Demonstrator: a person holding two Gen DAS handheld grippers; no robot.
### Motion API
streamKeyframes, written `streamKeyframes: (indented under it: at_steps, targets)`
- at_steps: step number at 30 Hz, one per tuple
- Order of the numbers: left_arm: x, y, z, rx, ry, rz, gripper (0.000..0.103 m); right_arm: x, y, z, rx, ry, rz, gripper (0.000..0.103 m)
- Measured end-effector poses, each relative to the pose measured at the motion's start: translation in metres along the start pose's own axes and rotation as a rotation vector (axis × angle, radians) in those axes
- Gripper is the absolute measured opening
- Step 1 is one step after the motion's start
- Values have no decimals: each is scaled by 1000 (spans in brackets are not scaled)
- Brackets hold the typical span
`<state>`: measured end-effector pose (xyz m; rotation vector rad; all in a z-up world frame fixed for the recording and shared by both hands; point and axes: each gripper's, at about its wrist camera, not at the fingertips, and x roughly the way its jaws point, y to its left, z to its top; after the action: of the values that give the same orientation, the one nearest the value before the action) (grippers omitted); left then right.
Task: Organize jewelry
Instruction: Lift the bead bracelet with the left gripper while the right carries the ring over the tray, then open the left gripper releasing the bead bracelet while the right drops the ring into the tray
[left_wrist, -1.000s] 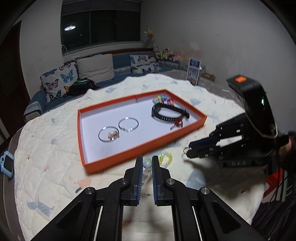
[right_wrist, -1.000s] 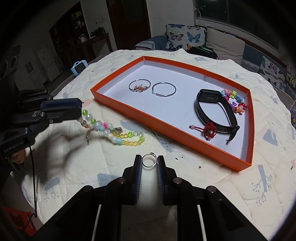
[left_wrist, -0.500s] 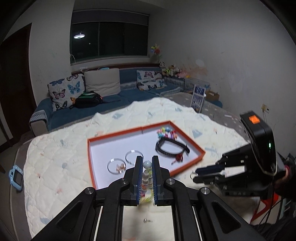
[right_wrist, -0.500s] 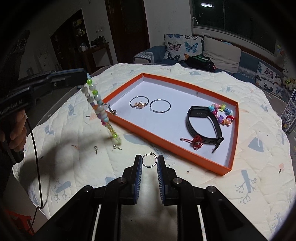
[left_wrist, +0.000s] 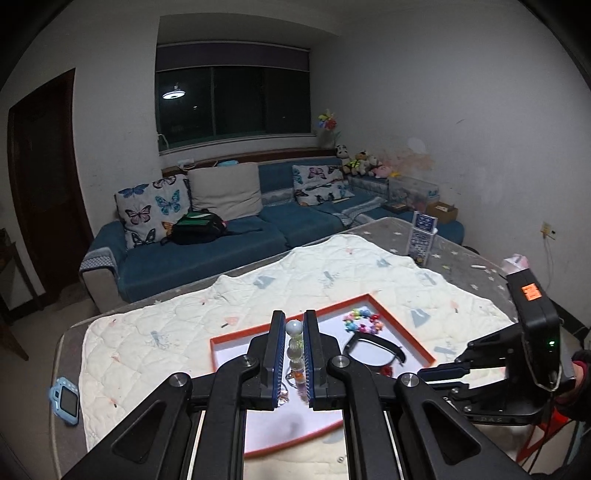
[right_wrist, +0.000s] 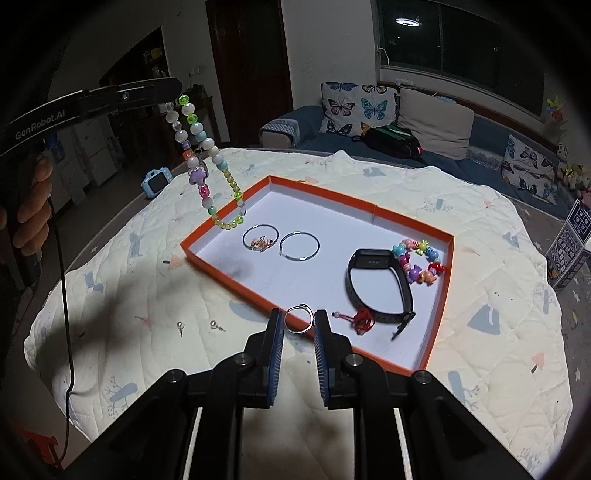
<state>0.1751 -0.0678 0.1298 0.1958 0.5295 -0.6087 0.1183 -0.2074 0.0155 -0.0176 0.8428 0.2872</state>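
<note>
My left gripper (left_wrist: 294, 325) is shut on a colourful bead chain (left_wrist: 295, 354), which hangs from it high over the near-left corner of the orange tray (right_wrist: 221, 266); the chain also shows in the right wrist view (right_wrist: 207, 177). My right gripper (right_wrist: 298, 325) is shut on a small silver ring (right_wrist: 298, 320) just above the tray's near wall. In the tray lie two silver hoops (right_wrist: 299, 246), a black watch band (right_wrist: 380, 288), a colourful bead bracelet (right_wrist: 421, 262) and a red knotted cord (right_wrist: 360, 319).
Two small screw eyes (right_wrist: 197, 325) lie on the white quilt (right_wrist: 147, 295) left of my right gripper. A blue toy camera (right_wrist: 157, 181) sits at the far left table edge. A printed box (right_wrist: 569, 251) stands at the right. A blue sofa is behind.
My left gripper has lifted the bead chain off the quilt and carried it up over the tray's left corner. My right gripper has held the ring and moved slightly toward the tray.
</note>
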Motion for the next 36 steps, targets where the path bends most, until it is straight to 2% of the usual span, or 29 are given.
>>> streamKeyframes:
  at_steps: [11, 23, 36]
  targets:
    - [52, 19, -27, -58, 99, 2, 9, 31, -8, 11, 11, 33, 8, 19]
    - [82, 37, -55, -90, 175, -1, 10, 59, -10, 12, 31, 83, 23, 19]
    - [119, 40, -97, -120, 318, 4, 11, 72, -14, 8, 61, 128, 35, 19]
